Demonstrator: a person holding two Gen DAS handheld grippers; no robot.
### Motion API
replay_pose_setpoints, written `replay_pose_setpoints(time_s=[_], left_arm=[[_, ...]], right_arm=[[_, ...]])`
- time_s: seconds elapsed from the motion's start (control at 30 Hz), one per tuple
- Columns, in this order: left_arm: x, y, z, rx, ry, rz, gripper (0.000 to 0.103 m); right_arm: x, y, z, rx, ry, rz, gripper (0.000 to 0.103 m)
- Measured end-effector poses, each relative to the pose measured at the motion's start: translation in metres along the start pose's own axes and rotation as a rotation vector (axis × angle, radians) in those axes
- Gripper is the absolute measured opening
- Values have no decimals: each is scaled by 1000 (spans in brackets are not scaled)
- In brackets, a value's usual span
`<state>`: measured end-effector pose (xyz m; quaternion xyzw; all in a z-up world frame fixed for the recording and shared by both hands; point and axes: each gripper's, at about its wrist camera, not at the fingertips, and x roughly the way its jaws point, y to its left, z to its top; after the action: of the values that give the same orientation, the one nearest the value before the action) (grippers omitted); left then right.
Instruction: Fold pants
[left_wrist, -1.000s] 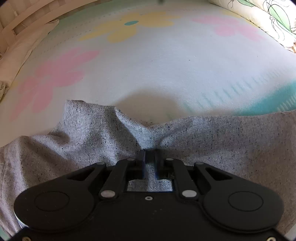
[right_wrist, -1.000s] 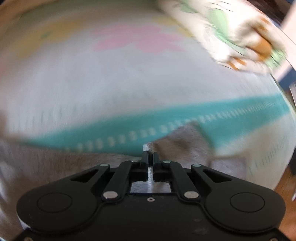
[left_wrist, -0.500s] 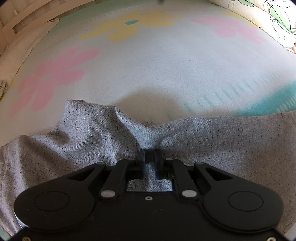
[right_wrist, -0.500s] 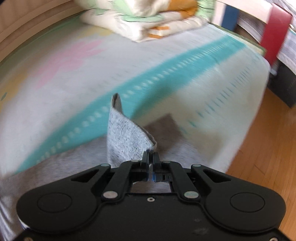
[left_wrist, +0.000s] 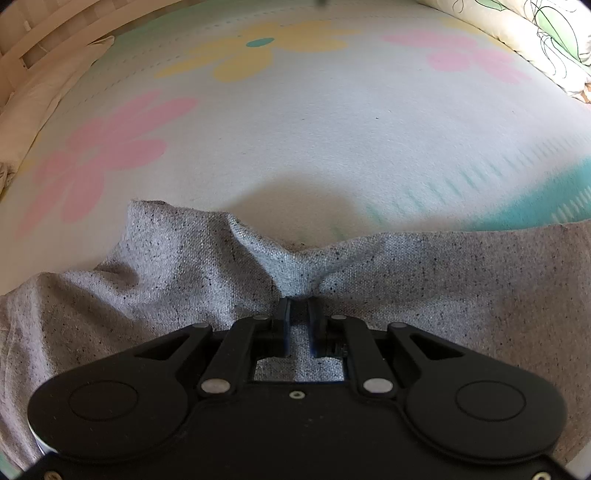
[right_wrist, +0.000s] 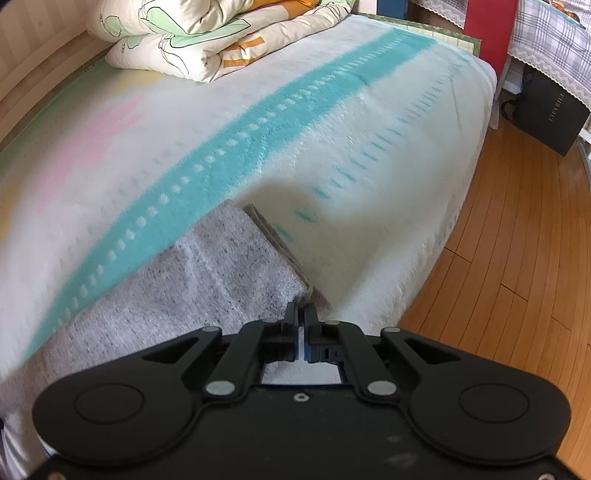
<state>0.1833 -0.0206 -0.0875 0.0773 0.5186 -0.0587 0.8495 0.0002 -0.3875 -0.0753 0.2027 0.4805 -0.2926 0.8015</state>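
Note:
The grey speckled pants (left_wrist: 177, 273) lie on the bed in the lower half of the left wrist view. My left gripper (left_wrist: 298, 306) is shut on a bunched fold of the cloth, which puckers up in front of the fingertips. In the right wrist view the pants (right_wrist: 207, 273) stretch from lower left to a hem end near the bed's side. My right gripper (right_wrist: 303, 314) is shut on the corner of that hem end, with the cloth lying low on the bed.
The bed sheet (left_wrist: 295, 129) is white with pink and yellow flowers and a teal stripe (right_wrist: 258, 125). A folded quilt (right_wrist: 207, 33) lies at the far end. The wooden floor (right_wrist: 517, 277) is to the right of the bed edge. A pillow (left_wrist: 40, 96) lies at the left.
My right gripper swung right and brought the pant-leg end, which stood upright half a second ago, down flat near the bed's side edge. My left gripper and its fold have not moved.

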Motion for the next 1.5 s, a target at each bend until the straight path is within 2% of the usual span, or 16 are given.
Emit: replay_pose_setpoints(time_s=[0.23, 0.37, 0.47, 0.53, 0.67, 0.77, 0.93, 1.13, 1.27, 1.33, 1.4, 1.5], left_arm=[[1, -4, 0, 34, -4, 9, 18], [0, -7, 0, 70, -11, 11, 18], [-1, -3, 0, 60, -11, -9, 18], [-2, 0, 1, 45, -8, -26, 18], [-6, 14, 3, 13, 16, -69, 20], [-17, 30, 3, -14, 6, -85, 20], [-33, 62, 5, -47, -18, -66, 20], [-44, 111, -8, -131, -13, -21, 20], [-35, 138, -41, -177, 69, -9, 20], [-31, 150, -67, -198, 121, -48, 19], [-41, 155, -88, -195, 83, -69, 19], [-55, 149, -106, -116, 85, -52, 19]], right_arm=[[4, -7, -13, 2, 15, -21, 3], [16, 5, -14, -89, 49, -83, 6], [0, 11, -10, -94, -5, -136, 12], [-18, 21, -7, -126, -55, -128, 13], [-51, 69, -6, -266, -92, -28, 13], [-66, 121, -12, -362, -84, 86, 14], [-67, 209, -36, -486, 25, 289, 16], [-58, 301, -82, -627, 159, 423, 16], [-54, 344, -105, -695, 187, 503, 17], [-50, 363, -111, -702, 207, 541, 18], [-46, 381, -116, -697, 224, 580, 18], [-43, 407, -125, -676, 239, 616, 22]])
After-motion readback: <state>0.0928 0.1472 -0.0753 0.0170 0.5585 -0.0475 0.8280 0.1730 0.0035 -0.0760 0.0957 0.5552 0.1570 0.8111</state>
